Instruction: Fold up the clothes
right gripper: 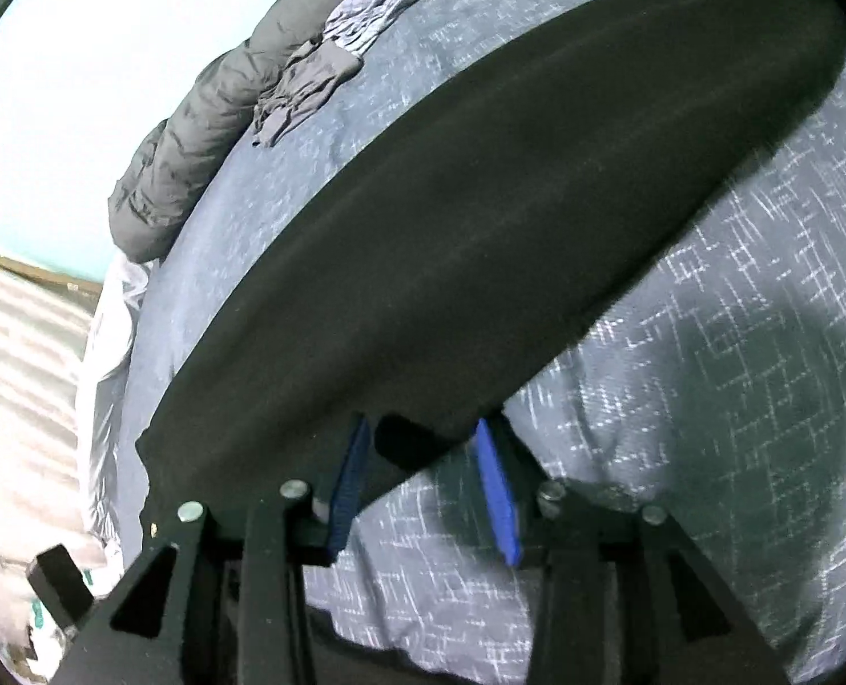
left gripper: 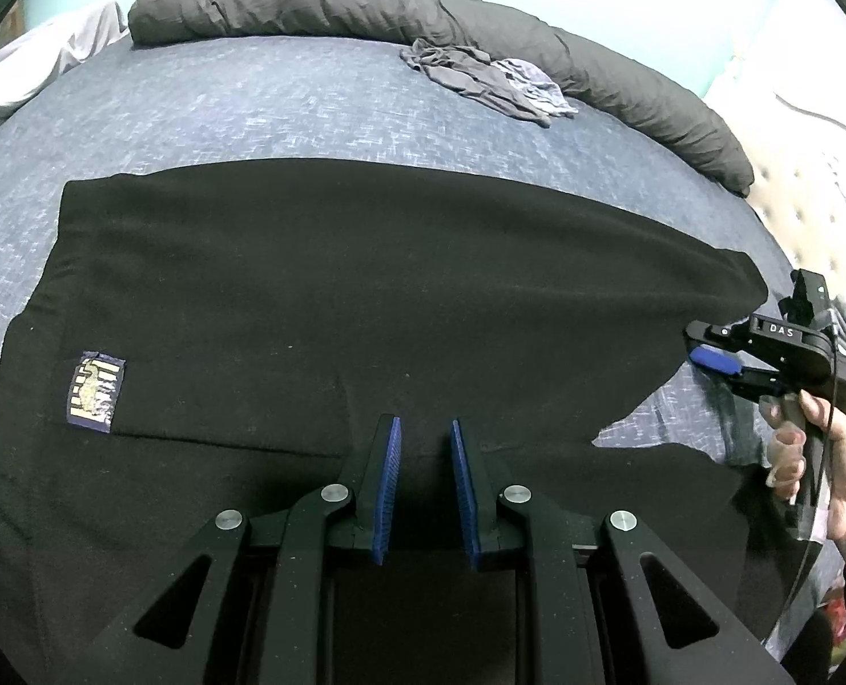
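A black garment [left gripper: 366, 297] with a small blue and yellow patch [left gripper: 96, 391] lies spread flat across the blue patterned bed [left gripper: 252, 108]. My left gripper [left gripper: 426, 422] sits low over its near edge. Its blue pads stand a narrow gap apart with black cloth filling that gap, so it looks shut on a fold. A hand [left gripper: 840, 456] holds my right gripper [left gripper: 700, 348] at the garment's right end. In the right wrist view the right gripper [right gripper: 422, 425] stands open. The garment's end corner [right gripper: 406, 445] lies between its blue pads [right gripper: 497, 491], which do not press on it.
A rolled grey duvet [left gripper: 366, 5] runs along the far side of the bed. Small crumpled grey and pale blue clothes [left gripper: 480, 80] lie in front of it. A white pillow [left gripper: 35, 63] is at the far left, a tufted white headboard [left gripper: 822, 200] on the right.
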The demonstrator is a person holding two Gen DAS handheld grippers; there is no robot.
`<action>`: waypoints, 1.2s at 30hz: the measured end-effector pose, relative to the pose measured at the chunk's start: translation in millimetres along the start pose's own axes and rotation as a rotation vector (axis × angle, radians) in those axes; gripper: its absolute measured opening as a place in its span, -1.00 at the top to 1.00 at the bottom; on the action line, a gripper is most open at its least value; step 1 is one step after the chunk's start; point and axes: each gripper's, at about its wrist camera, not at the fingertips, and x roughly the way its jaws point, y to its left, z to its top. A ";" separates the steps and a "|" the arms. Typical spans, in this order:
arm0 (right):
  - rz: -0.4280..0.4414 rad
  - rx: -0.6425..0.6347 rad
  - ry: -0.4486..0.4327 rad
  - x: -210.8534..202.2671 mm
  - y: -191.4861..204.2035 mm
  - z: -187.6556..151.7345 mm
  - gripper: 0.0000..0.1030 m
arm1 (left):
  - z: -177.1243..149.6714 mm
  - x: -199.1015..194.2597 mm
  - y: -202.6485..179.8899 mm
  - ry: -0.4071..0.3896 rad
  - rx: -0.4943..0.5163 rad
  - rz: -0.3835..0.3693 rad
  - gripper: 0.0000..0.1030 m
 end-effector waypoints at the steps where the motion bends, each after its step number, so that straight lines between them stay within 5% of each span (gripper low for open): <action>1: -0.001 0.006 -0.006 1.1 0.1 0.2 0.37 | 0.2 -0.2 0.3 -0.001 -0.001 0.000 0.61; 4: -0.006 0.004 -0.021 3.7 2.5 2.1 0.85 | 0.8 -0.8 0.5 -0.002 -0.001 -0.001 0.61; 6: 0.004 0.001 -0.034 -1.1 3.4 0.0 0.91 | 1.1 -1.1 0.1 -0.002 0.000 -0.002 0.61; 11: 0.036 -0.012 -0.049 -25.4 1.2 -8.4 0.93 | 1.7 -1.9 -0.7 -0.003 0.002 -0.003 0.61; 14: -0.035 -0.031 0.014 -10.5 -9.7 -18.0 0.93 | 1.8 -1.7 -1.0 0.000 0.001 -0.004 0.61; 22: -0.068 -0.035 0.014 -13.7 -6.4 -13.9 0.80 | 1.1 -1.6 2.9 0.002 -0.007 -0.005 0.61; 27: -0.152 -0.157 -0.092 -44.0 11.2 3.1 0.79 | 0.0 0.1 3.0 0.005 -0.008 0.001 0.58; 36: -0.105 -0.305 0.001 12.6 52.9 13.2 0.75 | -2.6 5.1 0.3 0.022 0.010 0.019 0.49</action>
